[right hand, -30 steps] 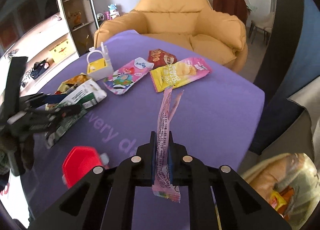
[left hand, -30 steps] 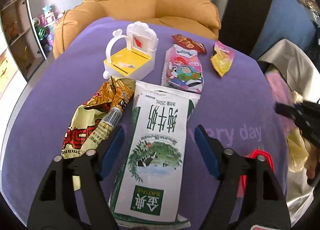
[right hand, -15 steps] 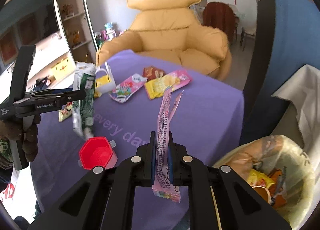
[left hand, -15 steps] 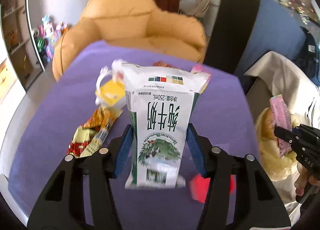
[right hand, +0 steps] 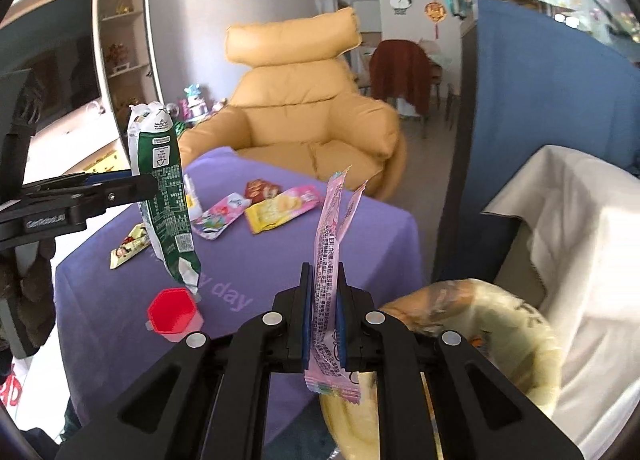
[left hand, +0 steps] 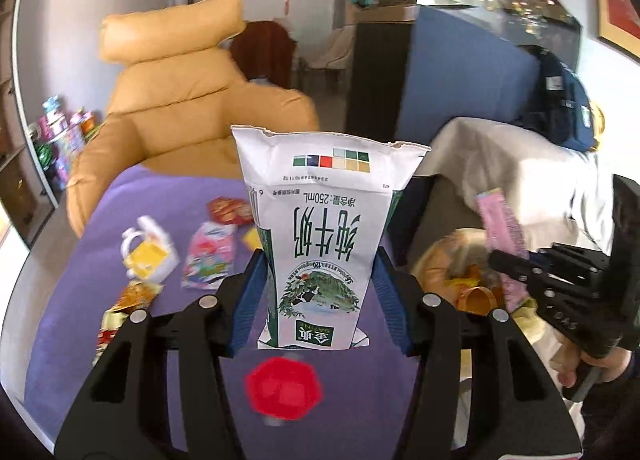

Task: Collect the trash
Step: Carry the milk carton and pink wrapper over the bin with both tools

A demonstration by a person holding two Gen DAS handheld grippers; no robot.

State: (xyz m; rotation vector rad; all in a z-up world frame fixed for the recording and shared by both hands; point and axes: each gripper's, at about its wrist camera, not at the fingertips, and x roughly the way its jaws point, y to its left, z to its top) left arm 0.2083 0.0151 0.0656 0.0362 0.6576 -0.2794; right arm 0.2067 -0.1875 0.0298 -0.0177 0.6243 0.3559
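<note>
The worktop is being cleared into the bag at its right edge. The carton is being gripped mid-air by the left claw; the wrapper is being pinched by the right claw. Both should be released only once fully over the bag's mouth.

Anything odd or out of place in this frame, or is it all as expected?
Only the milk carton: it hangs upside down between the left tongs, print inverted, crushed flat, its far end torn open. The pink wrapper in the right tongs looks ordinary. No spill visible on the purple tablecloth.
</note>
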